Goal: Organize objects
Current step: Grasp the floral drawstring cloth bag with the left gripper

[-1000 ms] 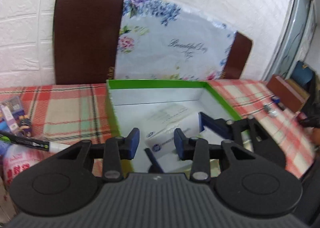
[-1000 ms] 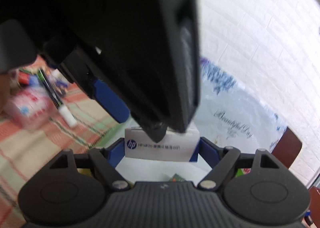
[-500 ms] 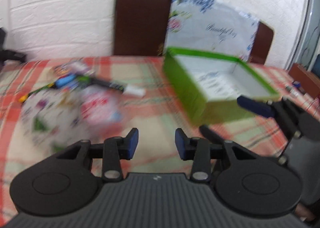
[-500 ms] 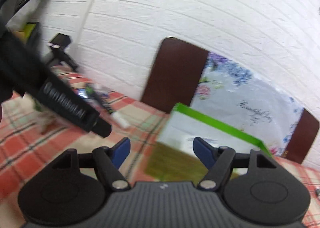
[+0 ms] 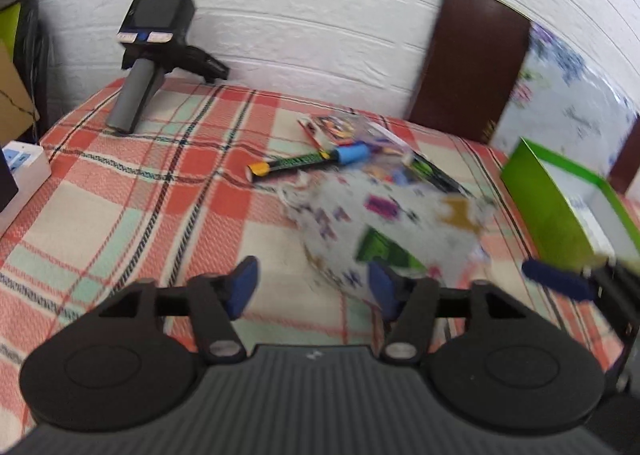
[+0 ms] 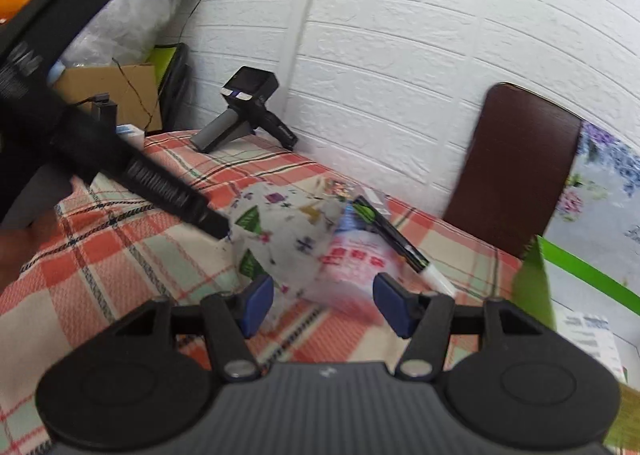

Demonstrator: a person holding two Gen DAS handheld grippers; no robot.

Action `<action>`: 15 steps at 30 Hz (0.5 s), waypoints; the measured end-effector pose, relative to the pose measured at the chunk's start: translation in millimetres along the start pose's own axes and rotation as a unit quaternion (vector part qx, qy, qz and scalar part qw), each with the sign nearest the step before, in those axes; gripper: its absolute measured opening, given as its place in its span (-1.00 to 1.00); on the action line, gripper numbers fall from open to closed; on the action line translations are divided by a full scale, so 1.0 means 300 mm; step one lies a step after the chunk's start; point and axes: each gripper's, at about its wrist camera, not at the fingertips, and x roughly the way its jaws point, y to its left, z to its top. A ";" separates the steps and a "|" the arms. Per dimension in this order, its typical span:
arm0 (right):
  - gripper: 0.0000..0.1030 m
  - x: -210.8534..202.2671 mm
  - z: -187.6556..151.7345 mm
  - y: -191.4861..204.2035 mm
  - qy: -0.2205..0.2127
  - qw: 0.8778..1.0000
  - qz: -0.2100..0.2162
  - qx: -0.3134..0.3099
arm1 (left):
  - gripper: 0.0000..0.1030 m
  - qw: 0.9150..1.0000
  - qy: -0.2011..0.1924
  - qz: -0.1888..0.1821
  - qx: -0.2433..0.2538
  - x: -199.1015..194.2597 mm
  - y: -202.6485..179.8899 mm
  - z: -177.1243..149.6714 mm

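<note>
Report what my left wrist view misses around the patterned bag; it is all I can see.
Observer: A white packet with pink lettering lies against the patterned bag, on the side toward the green box.
Operator: Give me the marker next.
Observer: The black marker lies along the packet's far edge, and its white tip points toward the green box.
Operator: Check the right gripper.
Observer: The right gripper has its jaws closing with nothing pressed between them; the packet lies just ahead of it.
</note>
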 end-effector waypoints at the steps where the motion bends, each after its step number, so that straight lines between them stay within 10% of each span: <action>1: 0.10 0.021 0.005 0.009 0.005 1.000 0.004 -0.004 | 0.56 1.000 -0.004 -0.001 -0.008 0.013 0.004 0.011; 3: 0.09 0.073 0.012 0.029 0.023 0.999 0.021 -0.007 | 0.55 1.000 -0.012 -0.008 -0.012 0.037 -0.002 0.035; 5: -0.49 0.126 0.011 0.048 0.038 0.999 0.031 -0.012 | 0.14 1.000 -0.006 -0.020 -0.008 0.070 -0.020 0.040; 10: -0.67 0.097 -0.005 0.096 0.021 0.998 0.020 -0.050 | -0.49 0.999 -0.026 -0.032 0.024 0.057 -0.080 0.001; 15: -0.70 -0.035 -0.087 0.158 0.007 0.995 0.033 -0.095 | -0.60 0.996 -0.026 -0.036 0.083 -0.020 -0.133 -0.077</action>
